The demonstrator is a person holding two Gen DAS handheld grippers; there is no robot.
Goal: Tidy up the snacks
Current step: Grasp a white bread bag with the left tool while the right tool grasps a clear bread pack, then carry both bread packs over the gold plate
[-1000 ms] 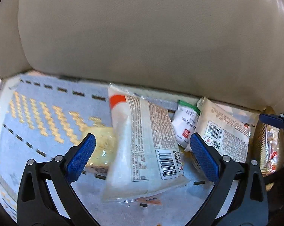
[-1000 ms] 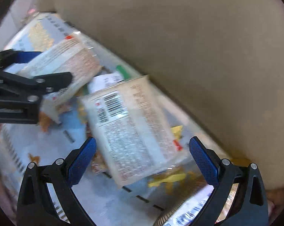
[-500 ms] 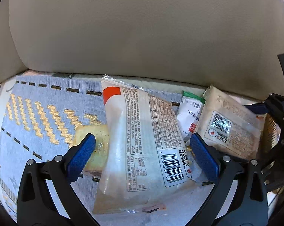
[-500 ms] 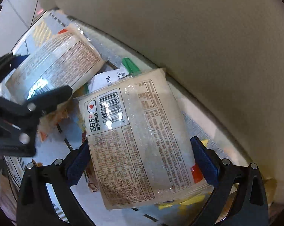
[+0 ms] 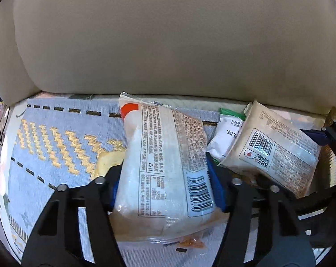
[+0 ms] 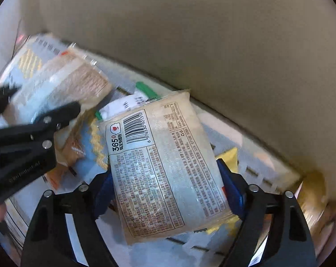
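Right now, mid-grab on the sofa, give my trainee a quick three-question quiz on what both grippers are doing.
1. True or false: the left gripper is shut on the white bread packet.
2. What does the right gripper hold? A) the green-edged sachet B) the tan 365 packet C) nothing
3. What do the snacks lie on?

Key: 1 true; 2 B; 3 a blue blanket with yellow zigzags, in front of the beige sofa cushion.

two large snack packets (image 5: 165, 166) (image 5: 277, 149), one small green-white sachet (image 5: 225, 138)
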